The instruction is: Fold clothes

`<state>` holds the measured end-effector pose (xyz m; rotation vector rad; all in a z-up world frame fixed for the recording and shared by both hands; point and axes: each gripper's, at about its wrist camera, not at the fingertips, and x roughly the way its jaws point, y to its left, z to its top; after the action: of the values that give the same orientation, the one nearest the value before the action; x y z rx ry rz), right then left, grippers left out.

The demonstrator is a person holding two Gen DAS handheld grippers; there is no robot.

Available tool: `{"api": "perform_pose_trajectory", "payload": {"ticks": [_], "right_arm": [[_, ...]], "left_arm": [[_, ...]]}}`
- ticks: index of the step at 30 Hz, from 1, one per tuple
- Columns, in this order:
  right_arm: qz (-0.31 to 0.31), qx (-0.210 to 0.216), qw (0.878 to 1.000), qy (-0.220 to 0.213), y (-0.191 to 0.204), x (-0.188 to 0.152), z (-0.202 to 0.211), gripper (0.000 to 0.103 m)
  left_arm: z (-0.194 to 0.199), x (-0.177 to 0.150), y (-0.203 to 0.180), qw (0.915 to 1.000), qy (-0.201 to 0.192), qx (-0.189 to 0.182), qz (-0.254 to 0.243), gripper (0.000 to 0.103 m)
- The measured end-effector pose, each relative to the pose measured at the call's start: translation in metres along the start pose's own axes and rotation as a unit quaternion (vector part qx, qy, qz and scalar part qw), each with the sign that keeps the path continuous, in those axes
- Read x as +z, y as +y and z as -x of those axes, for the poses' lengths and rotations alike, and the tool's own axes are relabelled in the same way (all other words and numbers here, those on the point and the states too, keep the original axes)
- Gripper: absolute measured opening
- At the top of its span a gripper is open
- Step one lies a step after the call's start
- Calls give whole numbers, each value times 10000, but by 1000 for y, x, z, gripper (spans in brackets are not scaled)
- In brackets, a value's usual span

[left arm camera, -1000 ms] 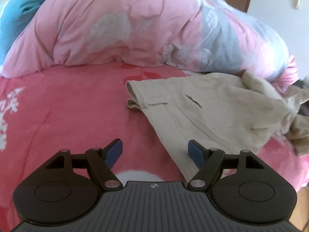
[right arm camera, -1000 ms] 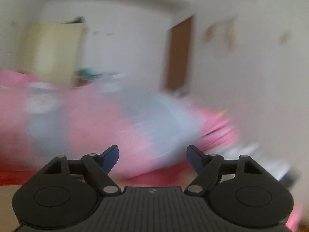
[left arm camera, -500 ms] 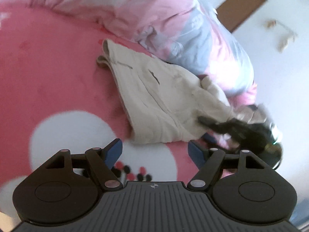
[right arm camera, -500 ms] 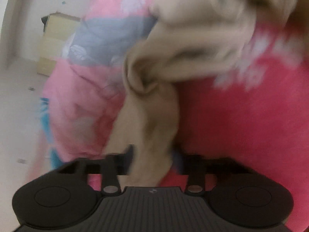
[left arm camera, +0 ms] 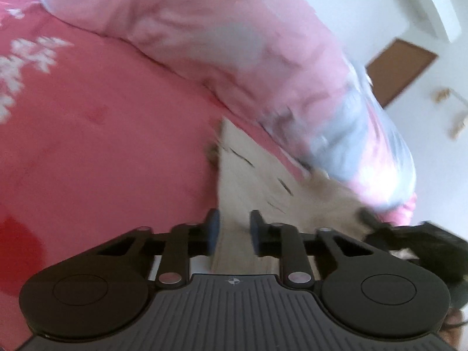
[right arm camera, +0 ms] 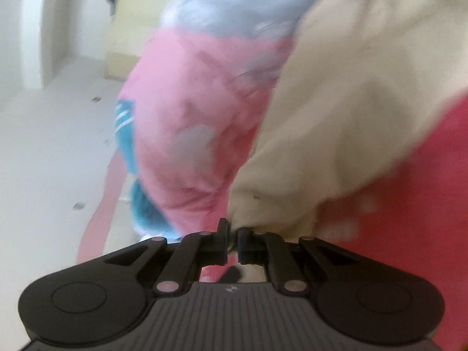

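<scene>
Beige trousers (left arm camera: 251,175) lie spread on the pink-red bed sheet (left arm camera: 102,146), their far part bunched against the duvet. My left gripper (left arm camera: 233,229) has the near edge of the trousers between its blue pads (left arm camera: 213,228); its jaws are closing and the cloth fills the gap. In the right wrist view the trousers (right arm camera: 336,111) rise in a crumpled heap, and my right gripper (right arm camera: 232,241) is closing on a pinched fold of them. The right gripper (left arm camera: 368,216) also shows as a dark blur at the trousers' right end in the left wrist view.
A pink and grey-blue duvet (left arm camera: 234,44) is piled along the far side of the bed. A blue item (right arm camera: 128,134) peeks from behind it. White walls, a brown door (left arm camera: 397,70) and a pale yellow cabinet (right arm camera: 128,29) lie beyond.
Both grippers went from wide open to closed on the trousers. The left one slid forward onto the near edge and rolled. The right one swung down from facing the room onto the bunched cloth.
</scene>
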<state>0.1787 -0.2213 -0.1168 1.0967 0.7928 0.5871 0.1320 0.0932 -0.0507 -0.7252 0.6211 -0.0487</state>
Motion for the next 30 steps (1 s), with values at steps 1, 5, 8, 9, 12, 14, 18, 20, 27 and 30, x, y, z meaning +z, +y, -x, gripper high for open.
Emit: {"api": "perform_pose_trajectory", "payload": {"ticks": [1,5,8,9,12,14,18,20,27,30], "right_arm": [[129,94,9999,32,15,2,-8,6],[457,679,9965,162,76,6,-37,6],[818,1145,9890,457,112,-12,-50,6],[957,1265,9856,583,120,-21,-53,6],[1330,987,9792,1169,108,-62,-56,8],[1549,378,9722,1714,90,-90,-66,9],[1859,-1490,9304,2786,44,-132,-72,20],[2267,-1788,9121,2911,49,-137,-56,26],[4258,-913,8696,2326,141,-94,-2,52],[4670,-715,8675,1560,166,-59,-5,67]], "left_arm": [[5,10,7,9999,-79,-10,124,15],[41,48,25,9964,-794,-12,305,15],[78,68,37,9894,-1429,69,249,15],[88,70,42,9876,-1549,162,205,15],[106,61,59,9854,-1593,590,85,15],[105,50,71,9873,-1357,826,86,16],[95,30,81,9911,-885,994,69,17],[92,22,77,9912,-847,1010,-98,17],[80,11,51,9870,-860,1004,-915,19],[66,7,43,9857,-626,1048,-1161,22]]}}
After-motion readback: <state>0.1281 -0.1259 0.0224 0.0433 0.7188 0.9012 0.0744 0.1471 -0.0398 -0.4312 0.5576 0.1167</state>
